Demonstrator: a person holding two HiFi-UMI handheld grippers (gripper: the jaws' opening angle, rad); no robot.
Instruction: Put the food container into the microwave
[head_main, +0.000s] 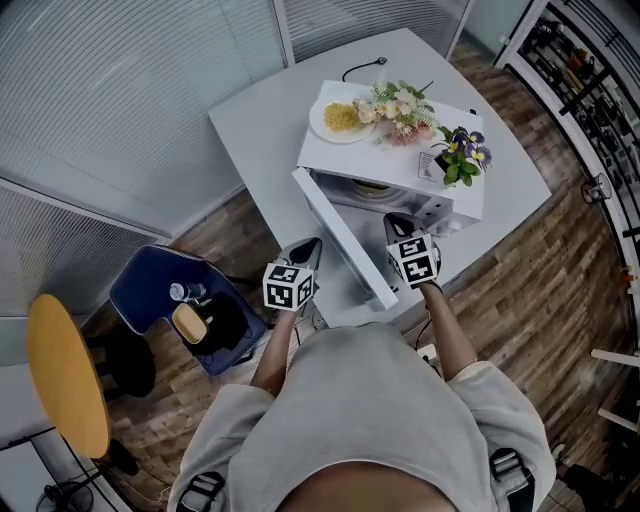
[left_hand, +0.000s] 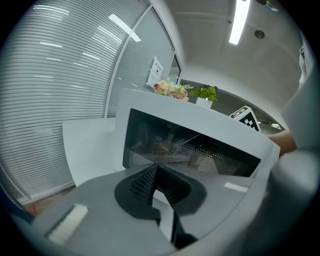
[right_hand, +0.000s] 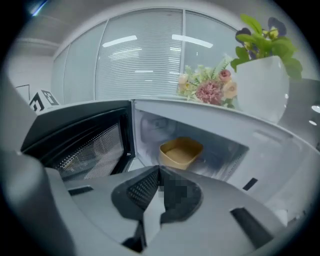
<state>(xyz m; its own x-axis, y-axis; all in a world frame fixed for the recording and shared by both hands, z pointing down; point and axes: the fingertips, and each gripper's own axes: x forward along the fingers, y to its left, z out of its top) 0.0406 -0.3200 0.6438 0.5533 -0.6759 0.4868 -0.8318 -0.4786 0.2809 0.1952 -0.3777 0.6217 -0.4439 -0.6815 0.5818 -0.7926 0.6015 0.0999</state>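
Note:
The white microwave (head_main: 400, 165) stands on the white table (head_main: 270, 130) with its door (head_main: 345, 240) swung wide open toward me. A tan food container (right_hand: 181, 152) sits inside the cavity, and its rim (head_main: 372, 187) just shows in the head view. My right gripper (right_hand: 159, 172) is shut and empty, a short way in front of the open cavity (head_main: 398, 226). My left gripper (left_hand: 156, 167) is shut and empty too, close to the outer face of the door (left_hand: 190, 145) and its mesh window. In the head view the left gripper (head_main: 308, 250) is left of the door.
On top of the microwave are a plate of yellow food (head_main: 340, 118), a bouquet (head_main: 400, 108) and a white potted plant (head_main: 462, 152). A blue chair (head_main: 150, 290) with a bottle and a small container on it stands to my left, beside a yellow stool (head_main: 65, 370).

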